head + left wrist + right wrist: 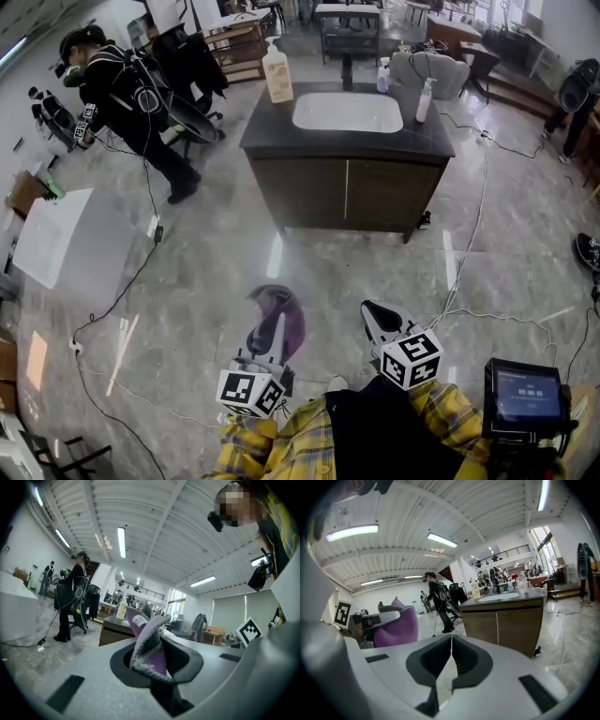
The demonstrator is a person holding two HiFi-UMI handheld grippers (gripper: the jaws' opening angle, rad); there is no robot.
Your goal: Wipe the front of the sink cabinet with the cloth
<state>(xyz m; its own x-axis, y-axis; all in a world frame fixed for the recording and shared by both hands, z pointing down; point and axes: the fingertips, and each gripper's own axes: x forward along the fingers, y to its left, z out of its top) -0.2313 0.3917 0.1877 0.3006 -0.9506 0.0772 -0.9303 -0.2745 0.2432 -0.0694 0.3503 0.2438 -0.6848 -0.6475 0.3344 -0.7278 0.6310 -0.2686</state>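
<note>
A dark wood sink cabinet [347, 192] with two front doors and a white basin stands ahead of me across bare floor. It also shows in the right gripper view as the sink cabinet [504, 620], and its corner as the cabinet [112, 629] in the left gripper view. My left gripper [272, 323] is shut on a purple and grey cloth [277, 314], which sticks up between the jaws, the cloth [150, 644]. My right gripper [375, 322] is shut with nothing in it, the right gripper [451, 660]. Both grippers hang well short of the cabinet.
A soap dispenser [277, 73] and a spray bottle [424, 98] stand on the counter. A person in black [131, 98] stands left of the cabinet. Cables [469, 253] trail over the floor. A white block [61, 234] sits at left, a small screen [525, 394] at lower right.
</note>
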